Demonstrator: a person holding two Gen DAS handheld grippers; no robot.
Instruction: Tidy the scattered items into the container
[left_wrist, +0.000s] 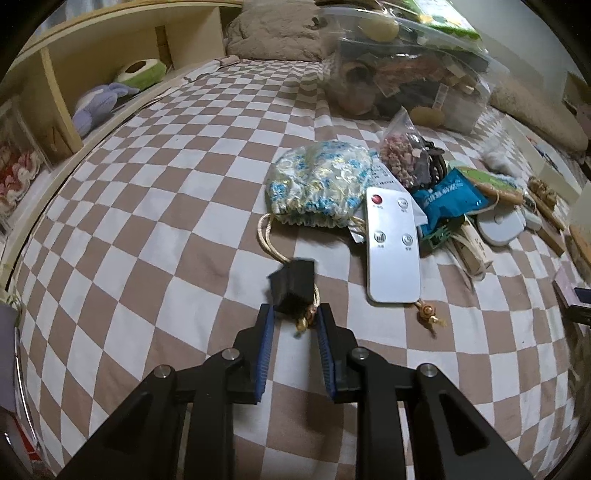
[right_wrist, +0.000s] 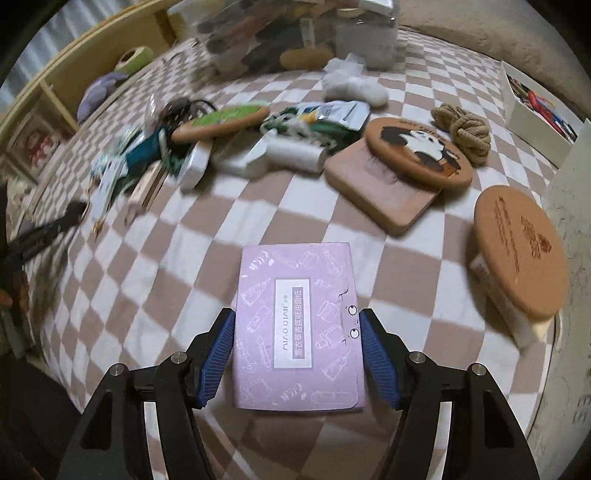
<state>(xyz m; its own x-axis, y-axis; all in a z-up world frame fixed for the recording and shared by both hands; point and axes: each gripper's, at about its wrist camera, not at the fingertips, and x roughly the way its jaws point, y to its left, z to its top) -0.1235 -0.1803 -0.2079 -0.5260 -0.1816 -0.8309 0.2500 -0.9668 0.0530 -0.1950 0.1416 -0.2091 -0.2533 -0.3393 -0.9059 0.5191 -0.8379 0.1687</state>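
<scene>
Straddling one purple packet: right claw; one remote.

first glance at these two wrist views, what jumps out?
The right gripper straddles a lilac packet flat on the checkered bedspread; whether its pads touch the packet's edges I cannot tell. The left gripper has a small black box at its fingertips, with a white remote and a blue floral pouch just beyond. At the far end of the bed, a clear bin is packed with odds and ends.
</scene>
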